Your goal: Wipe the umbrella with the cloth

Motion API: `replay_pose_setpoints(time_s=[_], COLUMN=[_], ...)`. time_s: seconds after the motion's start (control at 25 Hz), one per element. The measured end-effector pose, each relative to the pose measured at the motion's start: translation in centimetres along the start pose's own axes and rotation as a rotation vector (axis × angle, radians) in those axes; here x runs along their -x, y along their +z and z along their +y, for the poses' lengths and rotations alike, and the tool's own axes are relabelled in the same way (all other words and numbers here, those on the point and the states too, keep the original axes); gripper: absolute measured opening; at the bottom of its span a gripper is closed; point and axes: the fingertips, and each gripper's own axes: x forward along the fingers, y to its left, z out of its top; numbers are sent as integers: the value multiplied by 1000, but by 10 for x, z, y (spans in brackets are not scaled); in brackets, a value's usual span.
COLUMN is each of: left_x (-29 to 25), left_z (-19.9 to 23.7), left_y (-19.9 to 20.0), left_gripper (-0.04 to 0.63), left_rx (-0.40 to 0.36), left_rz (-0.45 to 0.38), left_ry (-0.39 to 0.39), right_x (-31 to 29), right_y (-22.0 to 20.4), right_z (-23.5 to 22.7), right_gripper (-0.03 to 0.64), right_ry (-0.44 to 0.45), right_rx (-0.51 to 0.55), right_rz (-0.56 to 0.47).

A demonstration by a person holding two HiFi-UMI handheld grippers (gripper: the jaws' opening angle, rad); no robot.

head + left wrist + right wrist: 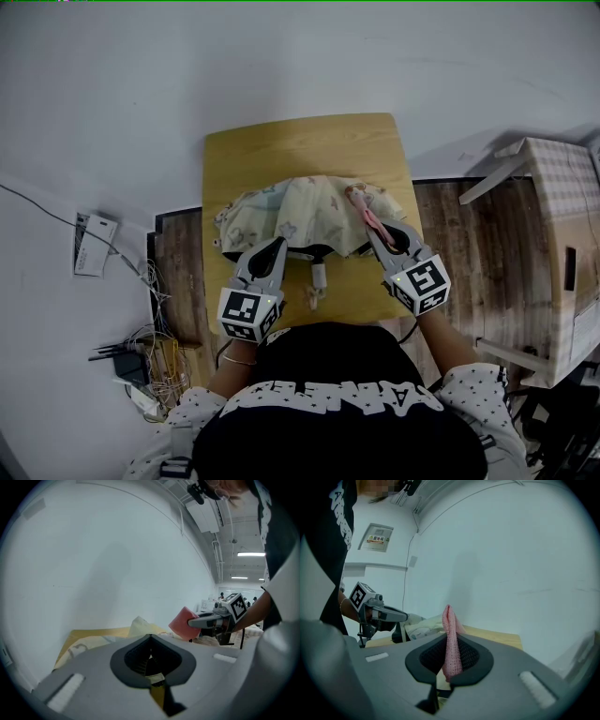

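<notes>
My left gripper (277, 246): jaws closed tight, tips at the patterned umbrella's (300, 214) 7 o'clock edge.
My right gripper (375, 234): jaws clamped on the pink cloth (451, 639), at the umbrella's 3 o'clock.
Count: one umbrella, one cloth, two grippers.

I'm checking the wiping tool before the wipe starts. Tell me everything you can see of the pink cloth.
The pink cloth is a small piece of fabric with a fine mesh-like weave, folded into a narrow strip. It stands upright, clamped between the jaws of the right gripper, and its top end sticks out past their tips. In the head view it sits over the right part of the pale printed umbrella. Whether it touches the umbrella I cannot tell.
</notes>
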Motion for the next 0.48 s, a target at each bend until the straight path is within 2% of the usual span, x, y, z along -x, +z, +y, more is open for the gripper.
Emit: replay_pose_setpoints(time_s=[0.48], left_x=[-3], left_z=[-7], left_y=[1], left_gripper=[2], left_rx=[-10], left_rz=[5], left_ry=[-24], right_x=[9], right_y=[1], right_z=[-2], right_gripper=[29], right_ry=[-21], right_rx=[-11], right_rz=[-8])
